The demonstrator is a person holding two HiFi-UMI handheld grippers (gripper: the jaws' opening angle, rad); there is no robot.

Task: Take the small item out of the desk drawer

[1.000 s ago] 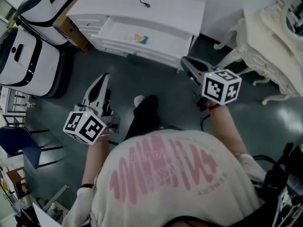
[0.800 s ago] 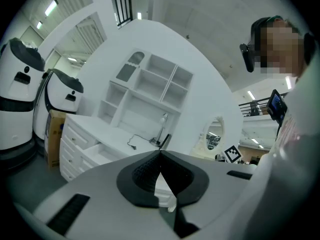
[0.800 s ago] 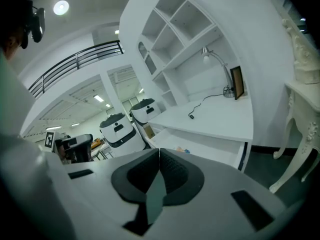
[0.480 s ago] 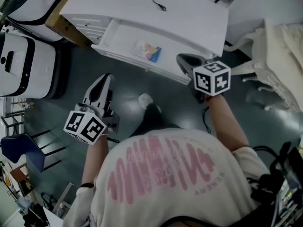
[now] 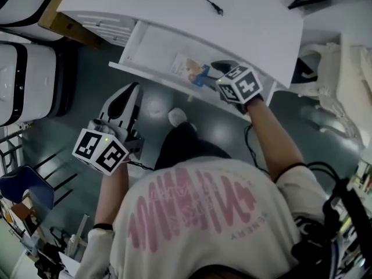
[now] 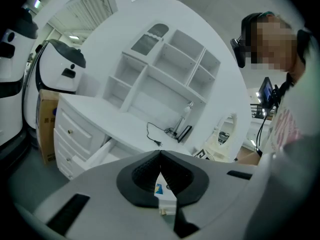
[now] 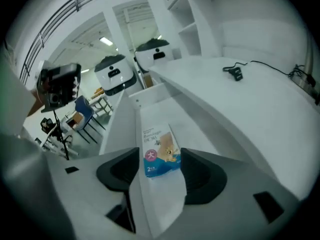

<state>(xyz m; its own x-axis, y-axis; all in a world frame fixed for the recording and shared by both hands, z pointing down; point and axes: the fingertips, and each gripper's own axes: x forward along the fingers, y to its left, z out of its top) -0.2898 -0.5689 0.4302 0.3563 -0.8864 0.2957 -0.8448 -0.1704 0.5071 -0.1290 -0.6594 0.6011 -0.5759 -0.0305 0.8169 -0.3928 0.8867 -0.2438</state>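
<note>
The white desk's [image 5: 174, 10] drawer [image 5: 152, 45] stands pulled out. A small flat packet [image 5: 190, 70] with blue and tan print lies on its floor. My right gripper [image 5: 216, 70] reaches into the drawer at the packet's right end. In the right gripper view its jaws are opening, and the packet [image 7: 159, 154] lies between the fingertips [image 7: 134, 156] without being pressed. My left gripper [image 5: 131, 93] hangs over the dark floor in front of the drawer. In the left gripper view the left gripper [image 6: 160, 153] is shut and empty, pointing at the drawer [image 6: 97, 156].
A black cable with a plug [image 5: 213, 0] lies on the desk top. White rounded machines [image 5: 23, 80] and a cardboard box [image 5: 58, 25] stand at the left, and a blue chair [image 5: 26, 185] nearer me. An ornate white chair [image 5: 349, 80] stands at the right. The person's shoe [image 5: 176, 117] is below the drawer.
My right gripper has moved forward from in front of the desk into the drawer, over the packet, and its jaws have parted. The head camera has come closer to the desk. The left gripper stays put.
</note>
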